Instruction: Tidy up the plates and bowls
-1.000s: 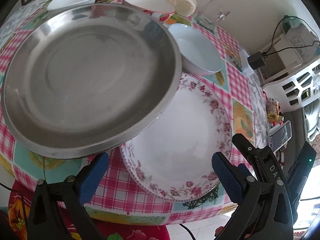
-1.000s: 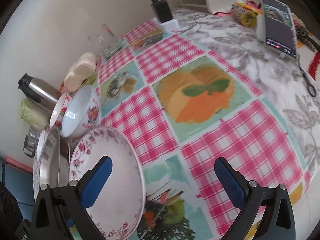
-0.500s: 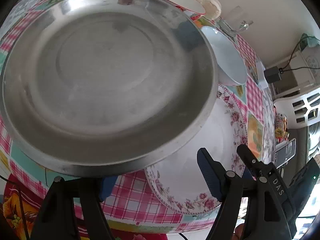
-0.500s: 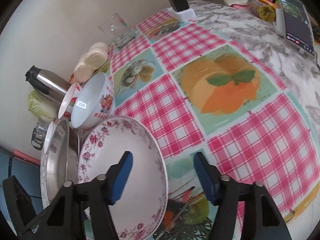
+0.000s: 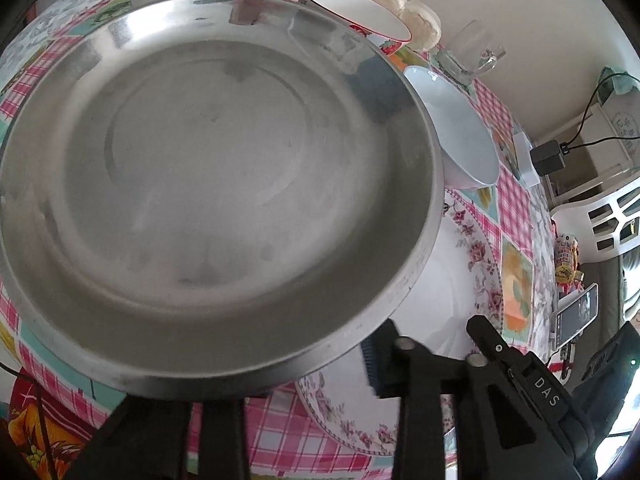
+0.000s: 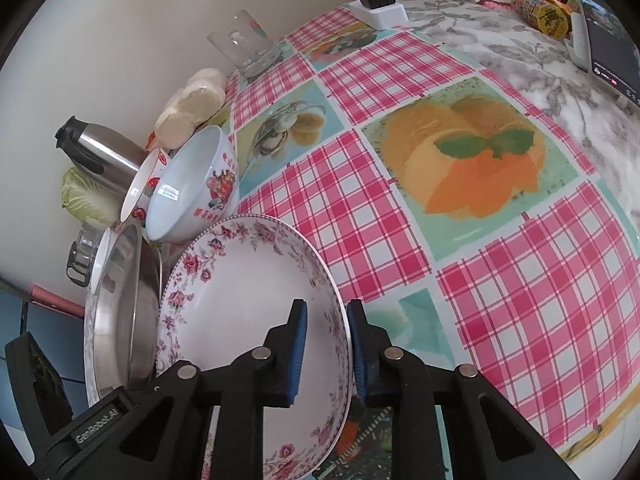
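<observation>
Pinching the floral plate [image 6: 248, 312] rim, right gripper [image 6: 324, 354]; left gripper [image 5: 304, 364] clamps steel plate [image 5: 216, 184], overlapping floral plate's left. Lift steel level, keep both grips firm, avoid bowl [image 6: 192, 188] behind.

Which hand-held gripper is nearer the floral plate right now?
Right. The right hand-held gripper straddles the floral plate rim, one pad on each side. The left hand-held gripper is at the steel plate beside it.
</observation>
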Motion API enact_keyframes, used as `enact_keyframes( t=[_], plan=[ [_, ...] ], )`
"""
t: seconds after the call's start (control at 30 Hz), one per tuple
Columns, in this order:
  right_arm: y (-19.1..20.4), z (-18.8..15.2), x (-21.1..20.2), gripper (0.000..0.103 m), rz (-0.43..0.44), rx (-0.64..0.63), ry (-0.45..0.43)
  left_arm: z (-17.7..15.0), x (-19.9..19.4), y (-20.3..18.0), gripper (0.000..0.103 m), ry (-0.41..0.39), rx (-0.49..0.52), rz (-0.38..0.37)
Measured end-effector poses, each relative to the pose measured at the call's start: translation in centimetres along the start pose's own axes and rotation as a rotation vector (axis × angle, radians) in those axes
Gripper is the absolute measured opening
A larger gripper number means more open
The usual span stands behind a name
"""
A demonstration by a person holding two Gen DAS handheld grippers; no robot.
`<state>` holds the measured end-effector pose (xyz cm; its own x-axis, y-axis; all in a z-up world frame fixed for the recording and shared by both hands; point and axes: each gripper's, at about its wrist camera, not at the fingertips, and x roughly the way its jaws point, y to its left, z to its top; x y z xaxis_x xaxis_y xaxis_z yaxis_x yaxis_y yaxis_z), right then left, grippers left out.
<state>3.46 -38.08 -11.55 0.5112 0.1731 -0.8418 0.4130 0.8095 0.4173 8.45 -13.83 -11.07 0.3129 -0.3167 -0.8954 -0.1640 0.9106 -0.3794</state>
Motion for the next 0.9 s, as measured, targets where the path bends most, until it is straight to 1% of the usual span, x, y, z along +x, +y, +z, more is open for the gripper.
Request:
enact_keyframes(
  t=[0.17, 0.27, 0.43, 0.67, 0.77, 0.9],
  plan=[
    [-0.5, 0.0, -0.1, 0.014, 0.003, 0.014, -0.001, 0.2, 0.3, 0.1, 0.023, -0.007, -0.007, 0.006],
    [-1.0, 0.0, -0.3, 0.014, 0.008, 0.022, -0.006, -0.2, 0.2, -0.3, 0.022, -0.004, 0.018, 0.006],
    [-2.2, 0.2, -1.0, 0.014, -0.012, 0.051, -0.025, -1.1, 0.4, -1.0, 0.016, 0.034, 0.059, -0.032],
    [-4.2, 0.5, -2.0, 0.014, -0.012, 0.105, -0.055, -1.9, 0.9, -2.8, 0.016, 0.065, 0.144, -0.055],
    [-4.6, 0.6, -2.1, 0.014, -0.007, 0.116, -0.06, -1.8, 0.9, -3.1, 0.016, 0.061, 0.149, -0.054],
    [-4.5, 0.5, -2.1, 0.014, -0.015, 0.104, -0.063, -1.8, 0.8, -2.4, 0.016, 0.051, 0.128, -0.071]
  ],
)
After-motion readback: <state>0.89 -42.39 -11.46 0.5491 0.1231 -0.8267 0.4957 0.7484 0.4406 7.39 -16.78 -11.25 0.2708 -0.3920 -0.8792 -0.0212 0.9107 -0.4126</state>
